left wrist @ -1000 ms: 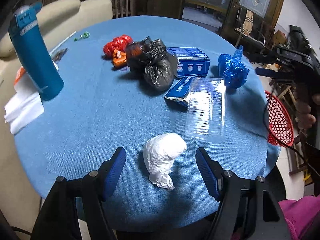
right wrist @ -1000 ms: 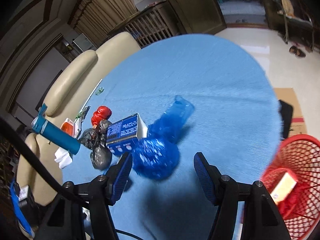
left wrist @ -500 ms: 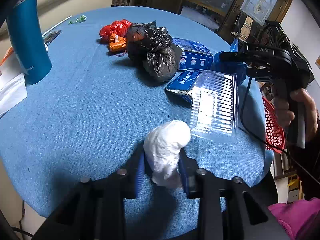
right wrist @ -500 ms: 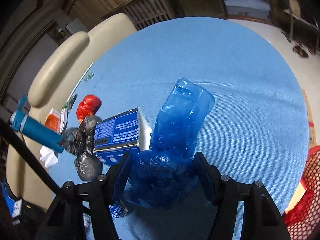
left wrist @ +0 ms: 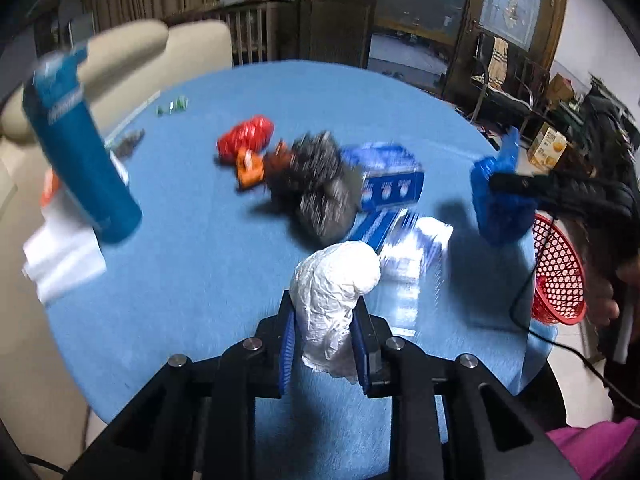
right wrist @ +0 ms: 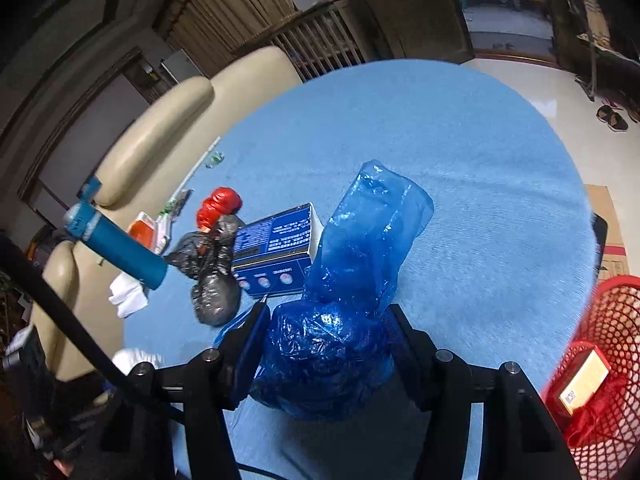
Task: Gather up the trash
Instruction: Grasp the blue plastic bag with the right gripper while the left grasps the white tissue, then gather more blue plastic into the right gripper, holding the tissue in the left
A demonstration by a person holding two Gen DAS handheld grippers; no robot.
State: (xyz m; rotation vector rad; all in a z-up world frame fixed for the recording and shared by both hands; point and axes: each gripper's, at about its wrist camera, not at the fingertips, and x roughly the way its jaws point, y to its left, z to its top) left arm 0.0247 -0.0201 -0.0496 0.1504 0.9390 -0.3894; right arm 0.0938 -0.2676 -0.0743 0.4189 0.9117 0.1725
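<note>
Your left gripper (left wrist: 323,342) is clamped tight on the white crumpled bag (left wrist: 335,300); both blue pads press into its lower half, and its rounded top bulges out above the fingers over the near part of the blue table (left wrist: 192,272). Your right gripper (right wrist: 325,344) has its jaws closing around the blue plastic bag (right wrist: 344,300): the knotted bulk of the bag fills the gap and both pads touch its sides, while the loose end of the bag stands up past the fingertips. In the left wrist view that same bag hangs at the right edge of the table, just beside the red mesh basket (left wrist: 558,276).

The remaining trash sits near the table's middle: a black bag (right wrist: 212,276) against a blue box (right wrist: 276,254), a red bag (right wrist: 218,206) behind them, and a clear plastic container (left wrist: 412,264) just past the white bag. A teal bottle (left wrist: 80,152) stands at the left.
</note>
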